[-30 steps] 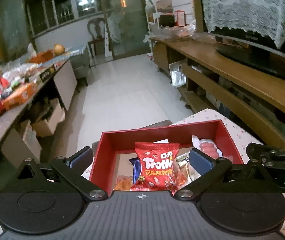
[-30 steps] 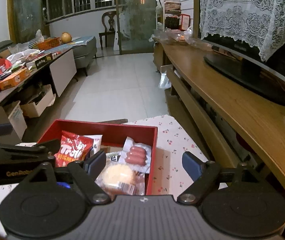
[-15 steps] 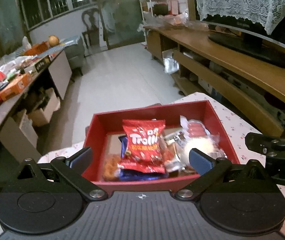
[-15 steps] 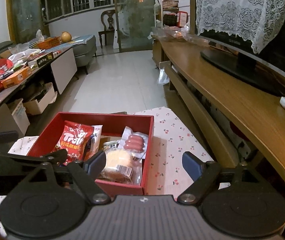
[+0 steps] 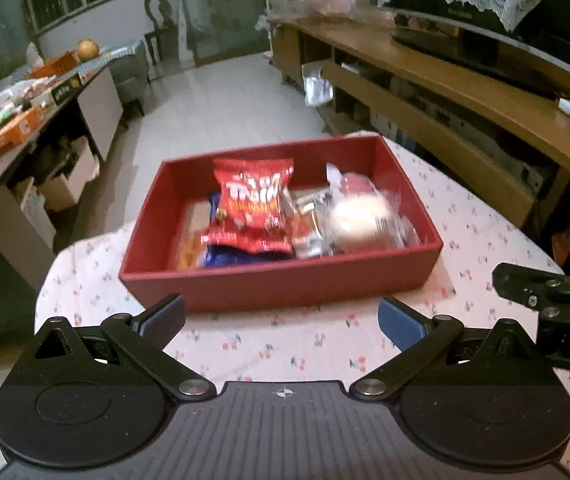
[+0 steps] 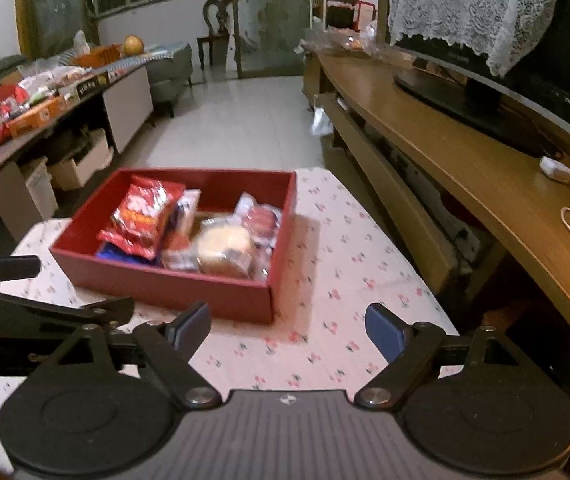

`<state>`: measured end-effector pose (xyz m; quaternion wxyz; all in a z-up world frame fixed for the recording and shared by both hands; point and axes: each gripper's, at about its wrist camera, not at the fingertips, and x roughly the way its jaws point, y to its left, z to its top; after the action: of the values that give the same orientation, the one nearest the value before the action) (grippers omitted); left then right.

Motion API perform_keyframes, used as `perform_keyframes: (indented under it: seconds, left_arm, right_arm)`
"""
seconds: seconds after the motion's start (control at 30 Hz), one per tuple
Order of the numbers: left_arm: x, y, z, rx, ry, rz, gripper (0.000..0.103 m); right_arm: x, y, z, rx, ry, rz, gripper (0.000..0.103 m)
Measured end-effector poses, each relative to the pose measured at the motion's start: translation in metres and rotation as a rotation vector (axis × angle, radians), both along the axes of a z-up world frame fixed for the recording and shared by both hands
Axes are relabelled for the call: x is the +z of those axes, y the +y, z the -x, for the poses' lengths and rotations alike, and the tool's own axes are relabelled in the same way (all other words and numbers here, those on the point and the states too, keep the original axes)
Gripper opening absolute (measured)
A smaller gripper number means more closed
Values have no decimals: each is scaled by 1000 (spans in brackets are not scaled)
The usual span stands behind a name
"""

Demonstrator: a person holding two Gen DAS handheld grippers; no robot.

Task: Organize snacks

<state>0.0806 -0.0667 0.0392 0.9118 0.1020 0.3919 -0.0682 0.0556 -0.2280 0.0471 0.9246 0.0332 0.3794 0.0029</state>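
A red box (image 5: 277,286) (image 6: 173,284) sits on a small table with a cherry-print cloth (image 5: 285,344) (image 6: 333,280). Inside lie a red Trolli bag (image 5: 253,204) (image 6: 145,216), a blue packet (image 5: 229,258) under it, a wrapped round bun (image 5: 359,220) (image 6: 225,250), a sausage pack (image 6: 263,218) and other small wrappers. My left gripper (image 5: 281,320) is open, just short of the box's near wall, nothing between its fingers. My right gripper (image 6: 287,326) is open too, over the cloth at the box's near right corner. Each gripper shows at the edge of the other's view.
A long wooden TV bench (image 6: 465,160) with a lace-covered television (image 6: 525,40) runs along the right. A cluttered low table (image 5: 13,128) with boxes under it lines the left. Tiled floor (image 6: 237,120) stretches beyond the small table to a chair and glass doors.
Both grippers have drawn back from the box, which was between and under the fingers a second ago. The whole box and bare cloth in front of it now show.
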Motion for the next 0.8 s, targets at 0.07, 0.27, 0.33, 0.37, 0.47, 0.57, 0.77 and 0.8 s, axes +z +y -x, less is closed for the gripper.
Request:
perform_keyframes:
  seconds: [0.07,0.27,0.33,0.37,0.47,0.57,0.77,0.8]
  left_arm:
    - [-1,3,5,6,7,6,103]
    - [-2,9,17,19,10,24,103]
    - [-3,9,20,17,13,27,103]
    - [-3,9,21,16,13,25,103]
    - [-5,8,26,9,15,23,103]
    - [-5,9,30,9,16,22,103]
    - [-7,10,38,11,22,23,103]
    - [-7,11,39,12,25,23,103]
  right_arm:
    - [-5,-2,4,-9,19,8,103]
    - [-11,0,14,-3,45,23,103]
    - [-13,2,17,2,49,25,103]
    - [-13,3,18,3,51,25,103]
    - [-14,6,21,8,56,23,103]
    - [-14,8,25,10,56,19,103]
    - [-16,11,33,14,59,17,103]
    - [-16,11,34,14,62,17,103]
